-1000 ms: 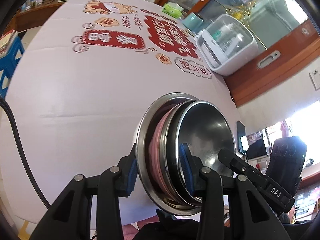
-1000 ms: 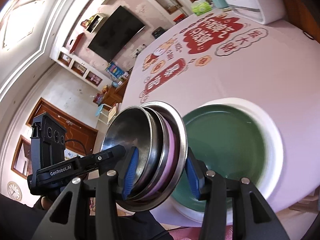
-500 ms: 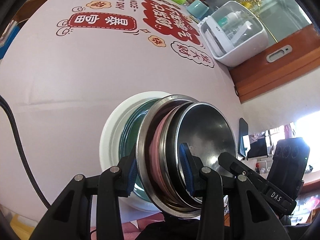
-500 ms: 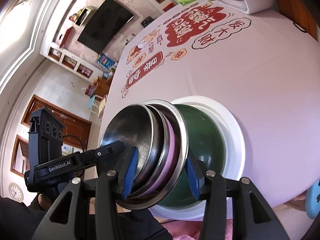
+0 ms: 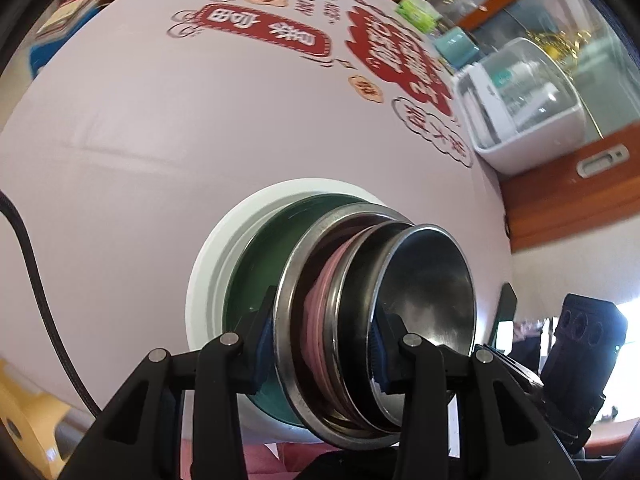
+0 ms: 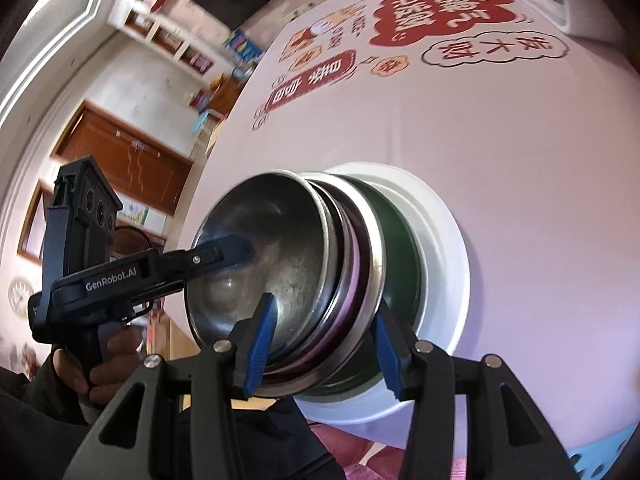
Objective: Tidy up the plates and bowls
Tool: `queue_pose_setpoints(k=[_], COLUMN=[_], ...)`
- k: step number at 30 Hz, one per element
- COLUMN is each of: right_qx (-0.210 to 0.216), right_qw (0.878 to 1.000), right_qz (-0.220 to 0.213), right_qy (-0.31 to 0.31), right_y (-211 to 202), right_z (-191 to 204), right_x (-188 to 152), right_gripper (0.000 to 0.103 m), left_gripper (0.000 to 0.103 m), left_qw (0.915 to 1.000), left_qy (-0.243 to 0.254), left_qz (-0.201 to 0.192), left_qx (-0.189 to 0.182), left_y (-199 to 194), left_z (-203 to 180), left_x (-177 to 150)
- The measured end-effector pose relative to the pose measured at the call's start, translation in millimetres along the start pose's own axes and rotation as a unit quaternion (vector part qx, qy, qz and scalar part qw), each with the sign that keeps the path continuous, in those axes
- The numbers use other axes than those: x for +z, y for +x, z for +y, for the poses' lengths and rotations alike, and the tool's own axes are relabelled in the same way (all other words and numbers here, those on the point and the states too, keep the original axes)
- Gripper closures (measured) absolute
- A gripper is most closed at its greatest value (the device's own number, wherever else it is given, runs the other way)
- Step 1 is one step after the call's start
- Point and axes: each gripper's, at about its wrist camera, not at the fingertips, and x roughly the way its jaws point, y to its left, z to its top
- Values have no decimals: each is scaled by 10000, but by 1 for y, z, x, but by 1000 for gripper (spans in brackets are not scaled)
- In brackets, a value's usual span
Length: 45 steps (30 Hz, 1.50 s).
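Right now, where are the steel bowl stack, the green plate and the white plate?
steel bowl stack (image 5: 424, 304), left wrist view, inside of innermost bowl.
green plate (image 5: 264, 264), left wrist view, bare inner surface.
white plate (image 6: 448, 248), right wrist view, outer rim.

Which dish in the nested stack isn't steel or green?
The pink dish, sandwiched edge-on between the steel bowls; only its pink rim shows. The green plate and white plate sit behind.

Only clear text you've got: "GenRobot.AI", white letters on the black arm of the left gripper (image 6: 224, 254), right wrist view. Tablecloth (image 6: 520, 128) has big red/white Chinese-char badges w/ cartoon clouds, upside down & skewed in both views, can't read them reliably. Clear-lidded box (image 5: 520, 100): label too blurred.
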Motion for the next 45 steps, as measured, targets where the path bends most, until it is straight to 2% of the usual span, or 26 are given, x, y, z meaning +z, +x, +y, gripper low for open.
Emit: queue_pose_setpoints(k=[4,6,10,14,18,21,27,29,33,35,38,45], right_qx=[-45,-65,-189,-519,-812,-981,-964,-966,-1031,-1032,-1108,-1290], right_qw=[9999,9998,9997,9985,9948,9921,9929,9936,9924,9922,9909,9870], right_qz=[120,159,120,-178,-607,-773,-701,-579,-663,-694,-757,-926], right_qy=[-90,-46,-51,33,71,84,-6,-44,-110,-92,-104,-245], right_y=[0,3,5,0,-11,-17,-26,-27,-41,-50,-68,-109], right_z=[-1,-2,-3,-1,7,10,17,18,21,20,18,26], right_x=[6,7,6,1,1,2,0,1,-2,-4,-7,-13], right_gripper=[53,50,49,46,29,27,19,19,16,14,12,9], left_gripper=[66,66,66,65,63,60,53,50,38,38,34,27], left_qw=[9990,9988,9976,9964,9960,9949,9960,9949,9923,9882,9824,9676], left_qy=[-283,-270,193,356,510,642,524,428,510,644,837,934], left_qz=[129,167,160,317,270,210,-151,-312,-657,-857,-1189,-1819], left_qx=[316,386,641,699,679,746,706,857,912,1092,1171,1482], left_y=[6,7,4,-2,-15,-23,-54,-66,-89,-100,-120,-166], left_z=[-2,-4,-16,-19,-21,-22,-26,-31,-46,-55,-66,-82], left_x=[-5,-7,-11,-11,-13,-16,-23,-24,-29,-31,-37,-48])
